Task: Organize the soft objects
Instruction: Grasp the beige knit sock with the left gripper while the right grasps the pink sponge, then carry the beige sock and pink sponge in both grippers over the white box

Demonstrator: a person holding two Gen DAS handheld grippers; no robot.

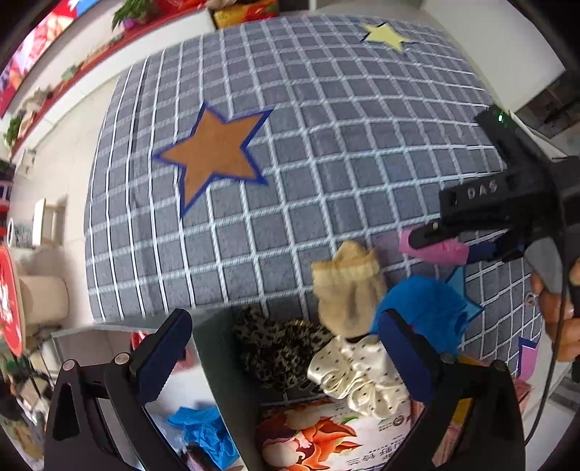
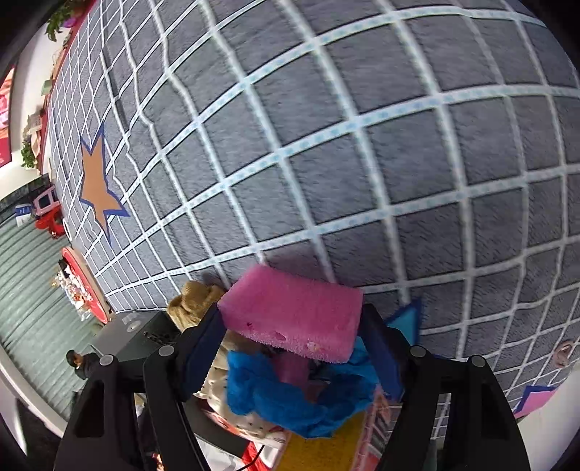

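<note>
My right gripper (image 2: 290, 326) is shut on a pink sponge (image 2: 293, 313) and holds it above a pile of soft things; it also shows in the left wrist view (image 1: 435, 241). Below it lie a blue fluffy cloth (image 2: 290, 395), a cream dotted scrunchie (image 1: 359, 373), a tan knitted item (image 1: 344, 286) and a leopard-print scrunchie (image 1: 275, 344). They rest in and over a box with a flower print (image 1: 311, 434). My left gripper (image 1: 286, 347) is open, its fingers on either side of the box wall and the scrunchies.
A grey carpet with a white grid (image 1: 290, 126) covers the floor, with an orange star (image 1: 214, 152) and a yellow star (image 1: 386, 34). Blue gloves (image 1: 206, 431) lie at the lower left. A shelf with plants (image 1: 130, 14) runs along the far wall.
</note>
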